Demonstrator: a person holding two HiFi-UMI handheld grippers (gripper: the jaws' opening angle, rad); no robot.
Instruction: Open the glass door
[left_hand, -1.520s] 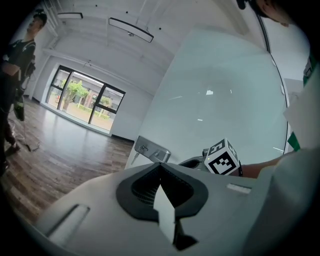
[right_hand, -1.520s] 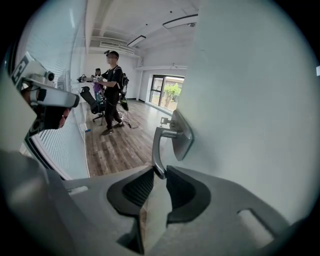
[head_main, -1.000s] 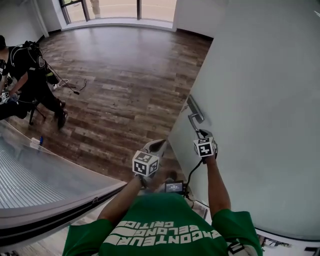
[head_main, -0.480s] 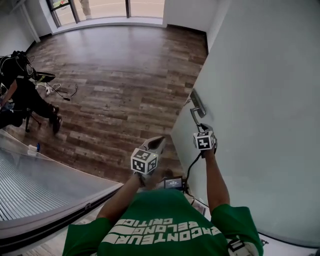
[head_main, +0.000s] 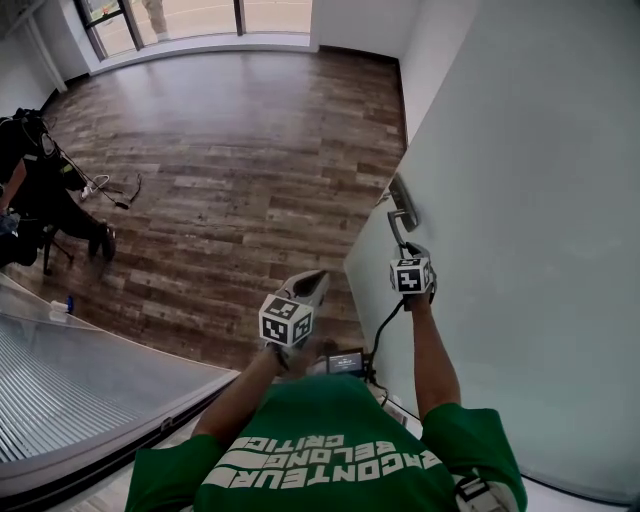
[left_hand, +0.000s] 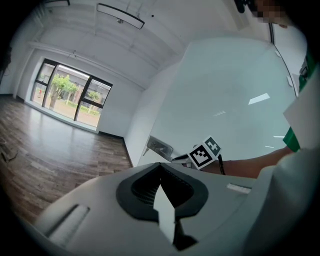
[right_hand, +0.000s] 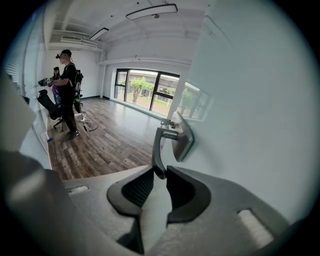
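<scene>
The frosted glass door (head_main: 520, 250) fills the right of the head view, its free edge facing the wood floor. A metal lever handle (head_main: 399, 222) on a plate sits near that edge. My right gripper (head_main: 405, 252) is shut on the lever's end; in the right gripper view the lever (right_hand: 158, 147) runs down between the dark pads (right_hand: 181, 186), below its plate (right_hand: 183, 136). My left gripper (head_main: 316, 282) hangs left of the door edge, shut on nothing. In the left gripper view its jaws (left_hand: 160, 167) meet, with the handle plate (left_hand: 161, 147) and the right gripper's marker cube (left_hand: 205, 153) beyond.
Wood floor (head_main: 230, 150) stretches to windows (head_main: 190, 20) at the far end. A person in black (head_main: 35, 200) stands by a chair at the left, with cables (head_main: 110, 190) on the floor. A ribbed glass panel (head_main: 70, 390) lies at lower left.
The door's edge and handle have shifted up and right in the head view, showing more floor. My right gripper stayed on the lever. The person in black drifted toward the left edge.
</scene>
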